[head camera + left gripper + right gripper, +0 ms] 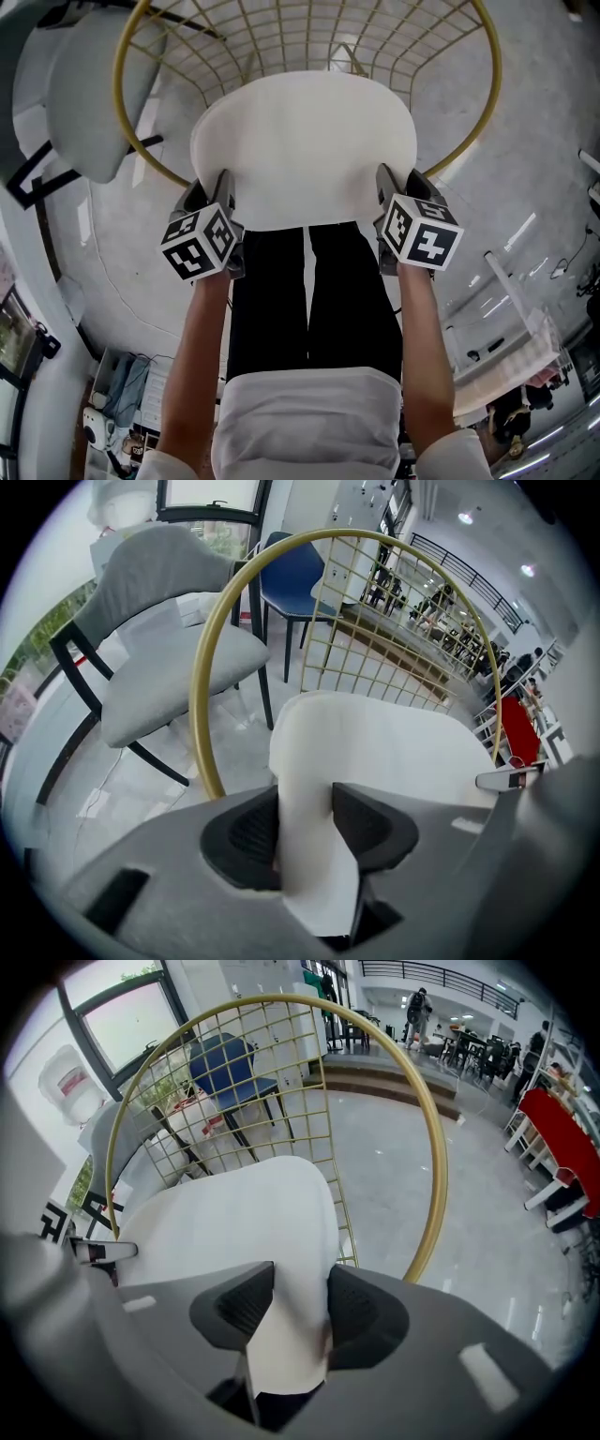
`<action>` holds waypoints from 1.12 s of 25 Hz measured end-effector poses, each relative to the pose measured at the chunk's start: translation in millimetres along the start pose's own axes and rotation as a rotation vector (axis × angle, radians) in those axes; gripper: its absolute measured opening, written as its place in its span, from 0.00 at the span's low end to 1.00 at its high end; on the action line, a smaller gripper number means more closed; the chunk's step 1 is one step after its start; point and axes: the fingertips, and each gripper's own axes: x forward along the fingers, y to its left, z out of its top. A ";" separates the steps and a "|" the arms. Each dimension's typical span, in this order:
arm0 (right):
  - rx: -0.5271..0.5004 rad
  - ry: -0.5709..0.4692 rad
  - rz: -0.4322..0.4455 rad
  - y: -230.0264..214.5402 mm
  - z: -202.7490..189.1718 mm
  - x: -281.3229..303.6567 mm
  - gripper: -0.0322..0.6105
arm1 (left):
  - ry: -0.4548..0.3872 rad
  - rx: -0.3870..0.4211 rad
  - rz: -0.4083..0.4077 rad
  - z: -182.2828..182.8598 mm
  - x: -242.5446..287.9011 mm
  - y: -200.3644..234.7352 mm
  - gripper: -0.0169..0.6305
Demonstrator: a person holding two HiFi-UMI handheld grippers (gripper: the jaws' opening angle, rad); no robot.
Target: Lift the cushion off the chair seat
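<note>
Seen from above, a person stands over a round white cushion (305, 145) and grips its near edge with a tool in each hand. The left gripper (211, 185) pinches the cushion's near-left rim and the right gripper (397, 185) its near-right rim, each carrying a cube with black-and-white square markers. In the left gripper view, the two dark ribbed fingers (247, 836) of the left gripper (305, 832) stand partly closed with a fold of the white cushion (375, 752) pressed between them. The right gripper view shows the same: the right gripper (291, 1312) has its fingers (367, 1316) clamped on the cushion's edge (234, 1213), the fabric squeezed thin in the gap. The cushion sits in front of and over the gold wire chair (119, 84), whose round hoop and grid back (202, 696) rise behind it (436, 1147); whether the cushion's far side touches the seat cannot be made out. A grey padded chair (89, 94) with black legs stands to the left (169, 667), and a blue chair (291, 574) lies further back (225, 1068). The pale, glossy floor (525, 112) surrounds everything.
</note>
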 end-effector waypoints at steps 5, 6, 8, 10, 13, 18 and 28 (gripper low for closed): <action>0.008 -0.001 0.005 1.7 -0.1 -7.2 0.32 | 0.003 0.012 -0.003 4.0 -7.3 -1.4 0.28; 0.011 -0.001 0.006 2.1 -0.1 -9.5 0.32 | 0.004 0.015 -0.004 4.9 -9.3 -1.7 0.28; 0.018 -0.001 0.007 2.5 -0.1 -14.4 0.32 | 0.009 0.019 -0.001 6.3 -13.3 -2.6 0.28; 0.020 0.000 0.007 1.7 -0.1 -19.7 0.32 | 0.014 0.022 0.000 7.4 -16.7 -5.3 0.28; 0.025 -0.001 0.004 -0.8 1.1 -27.0 0.32 | 0.013 0.030 -0.002 11.0 -22.4 -11.0 0.28; 0.022 -0.009 0.008 -2.9 7.5 -38.4 0.32 | 0.006 0.030 -0.010 16.1 -32.2 -17.8 0.28; -0.009 -0.011 0.019 1.3 15.4 -61.5 0.31 | -0.004 0.021 -0.005 18.4 -53.5 -23.1 0.28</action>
